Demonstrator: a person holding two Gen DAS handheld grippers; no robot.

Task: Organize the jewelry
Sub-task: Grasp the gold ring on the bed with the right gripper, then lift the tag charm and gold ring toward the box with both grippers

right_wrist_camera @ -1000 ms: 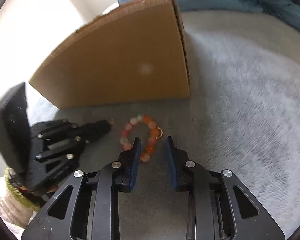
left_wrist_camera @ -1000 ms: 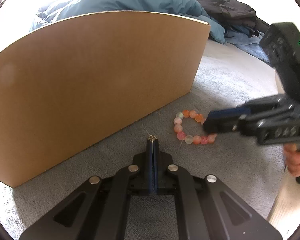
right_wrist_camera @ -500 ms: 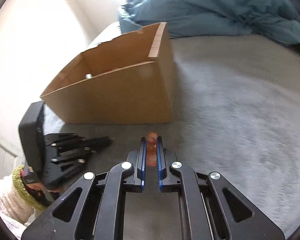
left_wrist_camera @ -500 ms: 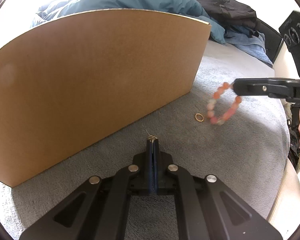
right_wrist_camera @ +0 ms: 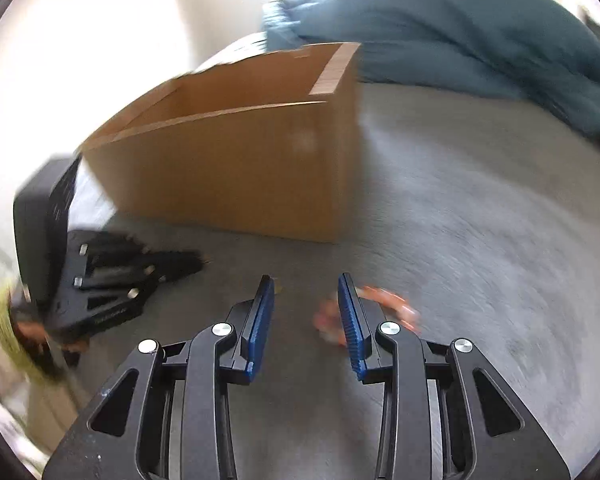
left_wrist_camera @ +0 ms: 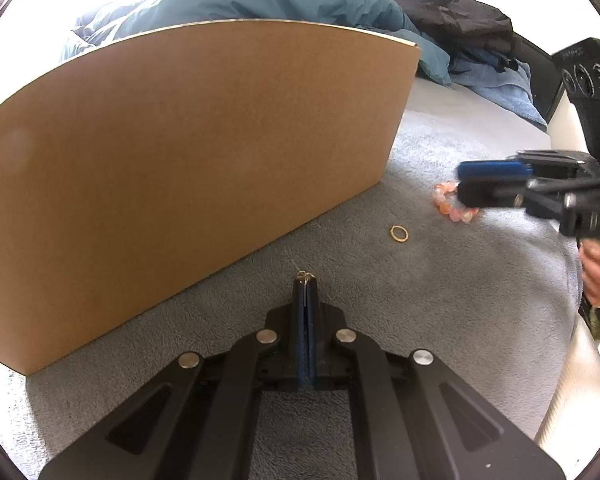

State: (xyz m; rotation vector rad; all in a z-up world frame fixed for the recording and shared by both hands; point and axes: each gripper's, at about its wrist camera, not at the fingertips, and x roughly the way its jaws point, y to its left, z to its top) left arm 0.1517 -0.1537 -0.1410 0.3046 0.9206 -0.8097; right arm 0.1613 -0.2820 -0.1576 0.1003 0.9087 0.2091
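From where I sit there is very little I can read. On the right hand-held gripper [left_wrist_camera: 466, 182], seen from the left wrist camera, white capital letters stand on the side of its black frame; I make out what looks like "DAS", but part of it is cut off and blurred. The black camera housing [left_wrist_camera: 588, 76] above it carries small pale print too fine to read. The cardboard box [left_wrist_camera: 188, 168] shows no print.
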